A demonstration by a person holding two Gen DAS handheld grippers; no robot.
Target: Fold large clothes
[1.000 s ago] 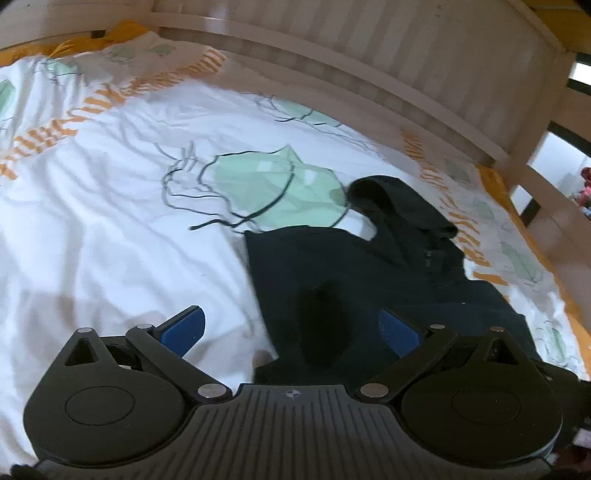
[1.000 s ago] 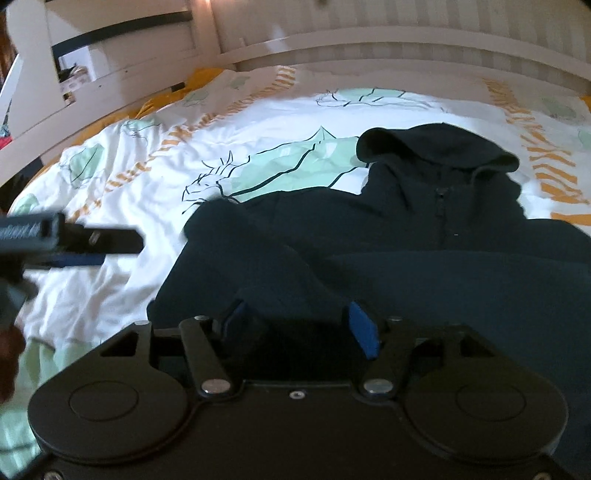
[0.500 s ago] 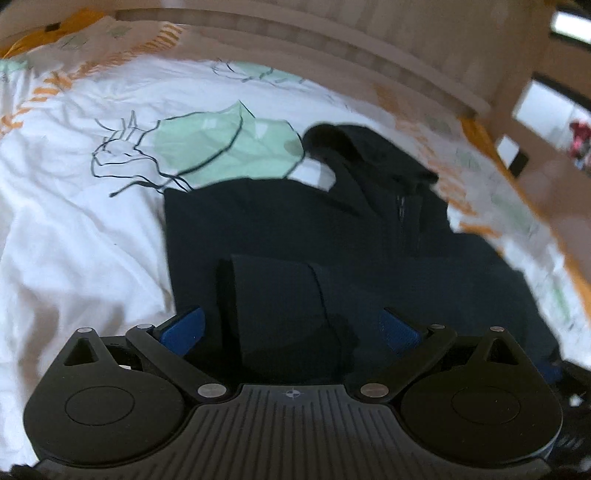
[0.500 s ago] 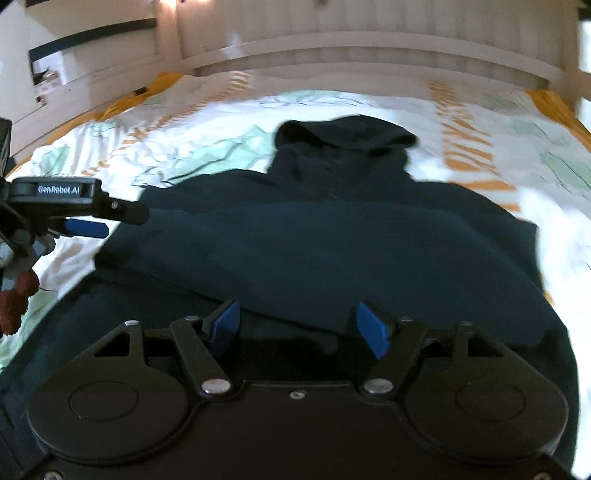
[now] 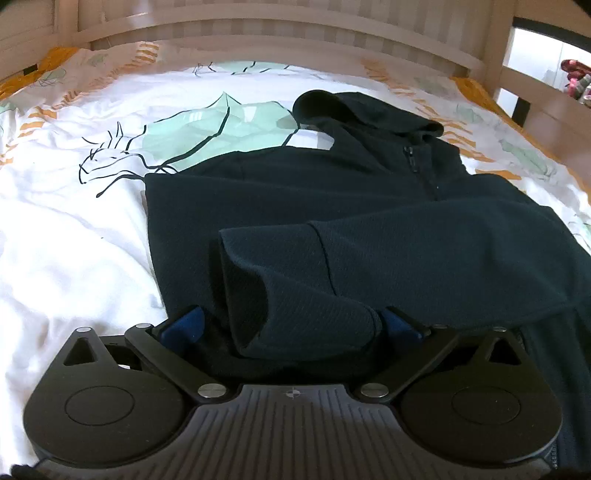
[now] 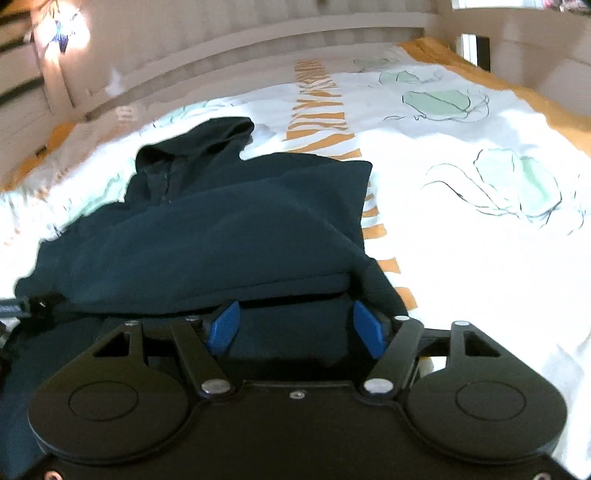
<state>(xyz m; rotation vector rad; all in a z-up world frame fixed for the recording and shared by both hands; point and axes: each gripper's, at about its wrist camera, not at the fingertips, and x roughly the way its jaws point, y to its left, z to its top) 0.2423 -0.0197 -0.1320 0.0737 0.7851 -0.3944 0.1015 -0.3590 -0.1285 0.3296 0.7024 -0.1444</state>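
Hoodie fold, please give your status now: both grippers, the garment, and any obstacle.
Left gripper open, sleeve cuff lying between its fingers. Right gripper open over the hoodie. Hoodie on bedsheet, one sleeve folded across. No obstacle seen.

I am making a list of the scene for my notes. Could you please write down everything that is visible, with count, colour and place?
hoodie: one, dark navy, spread on the bed, hood toward the headboard
sleeve: one, dark navy, folded across the hoodie's body, cuff between the left fingers
duvet: one, white with green leaves and orange stripes, under the hoodie
headboard: one, pale wood, at the far end of the bed
left gripper: one, black with blue fingers, open around the cuff
right gripper: one, black with blue fingers, open over the hoodie
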